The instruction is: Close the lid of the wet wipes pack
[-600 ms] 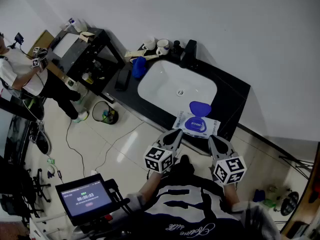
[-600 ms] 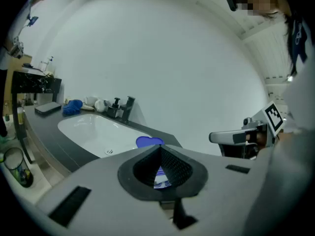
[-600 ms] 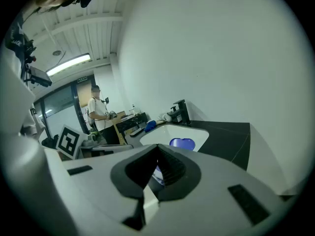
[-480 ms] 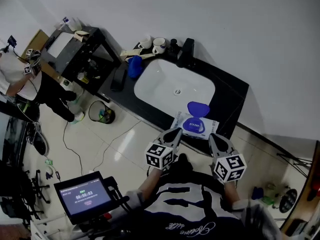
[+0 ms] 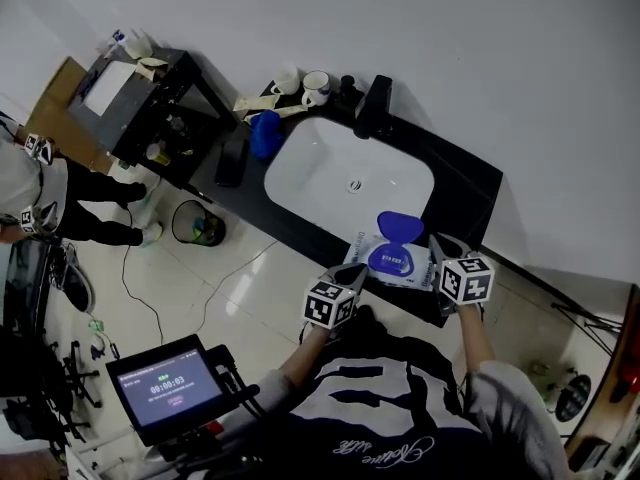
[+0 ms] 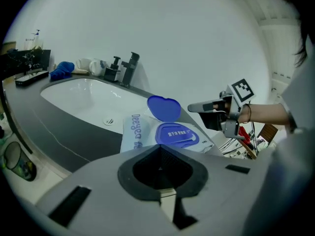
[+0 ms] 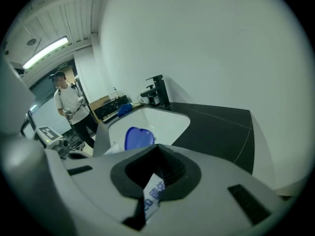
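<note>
While the right claw looks pinched shut on the end edge of the wet wipes pack, steadying it on the counter, the left claw waits just short of the pack, jaws together and empty. The blue lid stands up beyond it. Best to reach behind the flap, fold it back down and press until it seats. No wipe protrudes; the sink basin farther off looks bare.
</note>
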Tool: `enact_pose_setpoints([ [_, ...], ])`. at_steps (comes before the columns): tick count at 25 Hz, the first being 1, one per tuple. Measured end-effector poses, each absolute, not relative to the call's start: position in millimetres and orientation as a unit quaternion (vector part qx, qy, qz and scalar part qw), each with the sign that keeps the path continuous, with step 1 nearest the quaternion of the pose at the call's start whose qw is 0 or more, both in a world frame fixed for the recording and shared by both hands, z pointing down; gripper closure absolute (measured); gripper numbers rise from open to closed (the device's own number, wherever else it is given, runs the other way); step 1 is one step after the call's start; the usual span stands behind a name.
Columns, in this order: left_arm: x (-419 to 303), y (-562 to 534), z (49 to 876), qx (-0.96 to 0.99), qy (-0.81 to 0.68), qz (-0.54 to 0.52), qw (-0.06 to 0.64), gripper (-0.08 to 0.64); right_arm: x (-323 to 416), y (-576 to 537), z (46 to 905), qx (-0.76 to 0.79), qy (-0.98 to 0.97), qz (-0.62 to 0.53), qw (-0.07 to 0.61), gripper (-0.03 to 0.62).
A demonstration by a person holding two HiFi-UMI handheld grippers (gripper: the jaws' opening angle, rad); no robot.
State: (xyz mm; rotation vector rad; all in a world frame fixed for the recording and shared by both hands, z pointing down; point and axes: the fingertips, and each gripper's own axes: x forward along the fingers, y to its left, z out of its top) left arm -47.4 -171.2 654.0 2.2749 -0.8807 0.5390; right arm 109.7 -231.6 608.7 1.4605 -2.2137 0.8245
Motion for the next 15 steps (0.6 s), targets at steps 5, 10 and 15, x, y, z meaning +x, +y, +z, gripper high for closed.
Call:
enact_pose_setpoints([
  [5, -45.9, -172.6, 659.0, 0.866, -0.321, 0.214, 0.318, 0.560, 112.7, -267.8, 640.1, 0.513, -0.768, 0.323, 0.207, 0.594],
  [10, -43.0, -168.7, 654.9, 0.866, -0.317, 0.210, 0.325, 0.560, 100.3, -262.6, 631.4, 0.470, -0.798, 0.303, 0.226, 0.594],
  [15, -40.5, -158.7, 649.0, 0.866, -0.316, 0.212, 0.324, 0.560, 75.9, -230.4, 597.2, 0.400, -0.847, 0.307, 0.170, 0.594],
])
